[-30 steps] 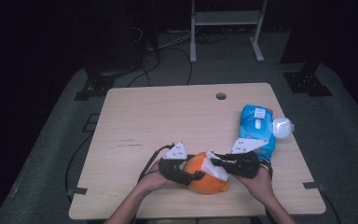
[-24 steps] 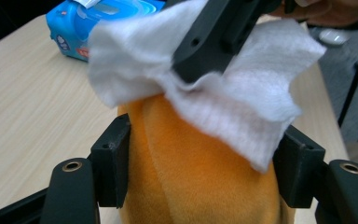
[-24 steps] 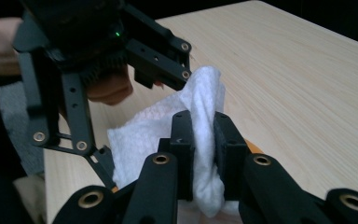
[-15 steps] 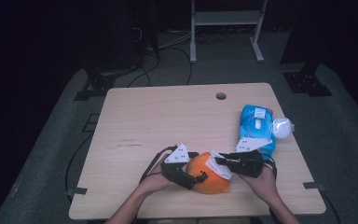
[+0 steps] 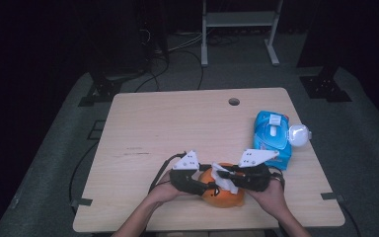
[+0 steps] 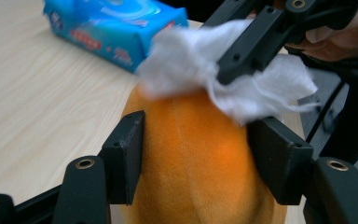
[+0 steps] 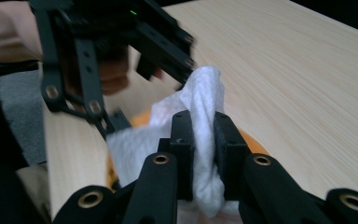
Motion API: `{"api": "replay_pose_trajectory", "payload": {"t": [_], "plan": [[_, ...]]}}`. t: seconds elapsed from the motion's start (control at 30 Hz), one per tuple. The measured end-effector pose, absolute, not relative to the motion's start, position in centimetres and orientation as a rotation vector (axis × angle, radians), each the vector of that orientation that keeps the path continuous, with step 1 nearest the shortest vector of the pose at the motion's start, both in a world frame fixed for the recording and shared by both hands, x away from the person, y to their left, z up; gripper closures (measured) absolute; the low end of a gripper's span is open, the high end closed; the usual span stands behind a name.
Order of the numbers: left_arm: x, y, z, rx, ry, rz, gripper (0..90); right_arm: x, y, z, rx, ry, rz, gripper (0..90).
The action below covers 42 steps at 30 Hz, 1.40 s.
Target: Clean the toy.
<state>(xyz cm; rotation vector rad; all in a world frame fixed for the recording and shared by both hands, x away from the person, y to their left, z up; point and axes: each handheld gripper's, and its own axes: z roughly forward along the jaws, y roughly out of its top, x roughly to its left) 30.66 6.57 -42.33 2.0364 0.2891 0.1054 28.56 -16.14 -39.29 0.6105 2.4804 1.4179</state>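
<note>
An orange plush pumpkin-like thing [image 5: 224, 196] lies near the table's front edge. My left gripper [image 5: 205, 186] reaches it from the left. In the left gripper view its jaws [image 6: 198, 135] have just been closing, and both pads now press on the orange thing's sides [image 6: 191, 168]. My right gripper [image 7: 204, 126] is shut on a crumpled white wipe [image 7: 205, 91]. It holds the wipe against the top of the orange thing [image 5: 223, 177]. The right gripper's black jaws [image 6: 256, 46] cross the upper right of the left gripper view, with the wipe [image 6: 182, 65] under them.
A blue pack of wipes [image 5: 271, 138] lies at the right side of the table [image 5: 177, 128], with a white round object [image 5: 298, 134] beside it. A small hole [image 5: 234, 101] sits near the far edge. Both hands rest at the front edge.
The right gripper has slid the wipe a little to the right and back left over the orange thing. The left gripper has stayed about where it was.
</note>
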Motion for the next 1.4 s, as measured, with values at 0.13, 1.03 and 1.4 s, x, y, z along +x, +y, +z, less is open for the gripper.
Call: {"api": "replay_pose_trajectory", "payload": {"t": [0.13,1.03,1.4], "plan": [[30.3,6.6,-42.3,2.060,0.253,0.139,36.1,28.3,-14.9,-39.2,0.559,2.495,1.381,79.5],[30.9,7.1,-43.1,2.057,0.287,0.114,35.2,30.6,-19.6,-40.2,0.791,2.471,1.432,79.7],[31.8,7.0,-42.9,2.044,0.389,0.027,10.6,29.6,-19.2,-40.3,0.747,2.466,1.399,79.7]]}}
